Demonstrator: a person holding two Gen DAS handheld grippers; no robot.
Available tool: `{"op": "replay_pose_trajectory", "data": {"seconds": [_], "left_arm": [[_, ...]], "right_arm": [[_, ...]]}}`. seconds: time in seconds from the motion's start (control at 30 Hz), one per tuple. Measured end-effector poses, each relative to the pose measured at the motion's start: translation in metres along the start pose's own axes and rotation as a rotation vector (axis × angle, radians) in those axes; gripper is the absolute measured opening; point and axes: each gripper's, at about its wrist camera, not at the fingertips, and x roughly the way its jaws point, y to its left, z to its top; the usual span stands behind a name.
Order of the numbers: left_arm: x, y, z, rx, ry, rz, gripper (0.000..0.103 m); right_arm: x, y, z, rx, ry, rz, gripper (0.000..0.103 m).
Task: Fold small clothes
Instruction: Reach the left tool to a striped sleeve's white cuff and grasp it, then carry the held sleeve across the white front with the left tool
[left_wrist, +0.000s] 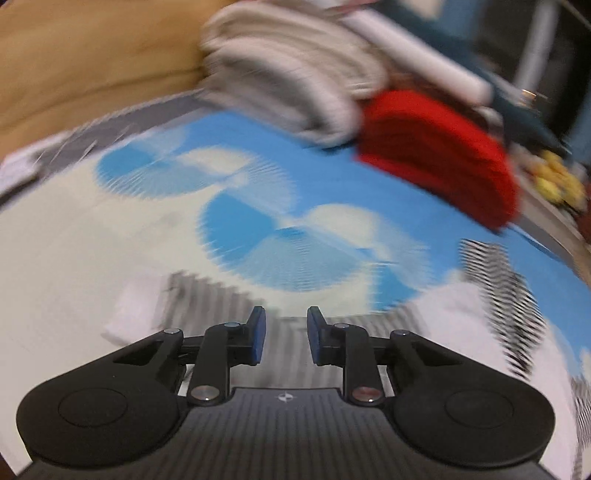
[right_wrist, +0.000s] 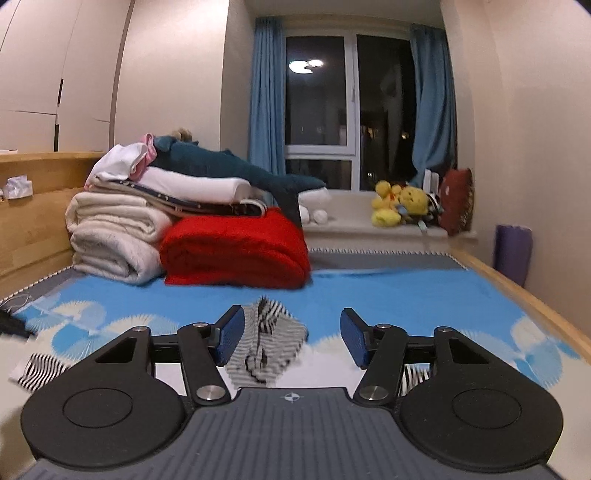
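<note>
Left tool (left_wrist: 282, 338): jaws parted with a moderate gap, nothing between the blue pads; the view is smeared by motion blur
Right tool (right_wrist: 291, 341): jaws spread wide, released, gripping nothing
Striped garment, right view: a small black-and-white striped cloth (right_wrist: 267, 341) lies crumpled on the bed just ahead of the right tool, seen in the gap between its fingers, nearer the left finger; whether it touches the pad cannot be told
Second striped piece: another black-and-white striped cloth (right_wrist: 38, 371) lies flat to the left of the right tool, well apart from the crumpled one
Striped fabric, left view: grey-and-white striped cloth (left_wrist: 207, 299) lies right under and ahead of the left tool; a darker striped patch (left_wrist: 506, 295) shows off to its right, too blurred to tell more
Bed cover: blue and cream sheet with fan-shaped prints (right_wrist: 388, 295) spreads under both tools
Far ahead of the right tool, to the left: folded red fleece blanket (right_wrist: 236, 251) sits beside a stack of rolled cream blankets (right_wrist: 114, 236), touching it
On top of the stack: white folded linen and a dark teal plush shark (right_wrist: 236, 170)
Far right of the right tool: yellow plush toys (right_wrist: 400, 203) on the window ledge, blue curtains (right_wrist: 267, 99) beside the dark window
</note>
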Motion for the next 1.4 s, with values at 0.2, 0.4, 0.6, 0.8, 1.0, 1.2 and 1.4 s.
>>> {"op": "replay_pose_trajectory", "data": {"seconds": [0.2,0.4,0.6,0.8,1.0,1.2,1.4], "left_arm": [[0.037,0.089,-0.014,-0.216,0.106,0.065,0.030],[0.064,0.141,-0.036,-0.425,0.189,0.092,0.036],[0.097,0.147,-0.044,-0.540,0.253,0.125,0.038],[0.099,0.138,-0.042,-0.511,0.267,0.214,0.000],[0.093,0.139,-0.038,-0.646,0.295,0.249,0.018],[0.111,0.134,-0.041,-0.642,0.329,0.216,0.003],[0.062,0.068,0.000,-0.412,0.047,0.279,0.003]], "right_arm": [[0.088,0.021,0.014,-0.014,0.052,0.091,0.059],[0.144,0.037,-0.030,0.021,0.206,0.147,0.059],[0.175,0.033,-0.015,0.057,0.205,0.158,0.059],[0.204,0.000,-0.014,0.152,0.253,0.062,0.053],[0.210,-0.025,-0.019,0.187,0.248,-0.027,0.047],[0.207,-0.035,-0.026,0.194,0.266,-0.030,0.047],[0.197,-0.053,-0.027,0.213,0.263,-0.044,0.047]]}}
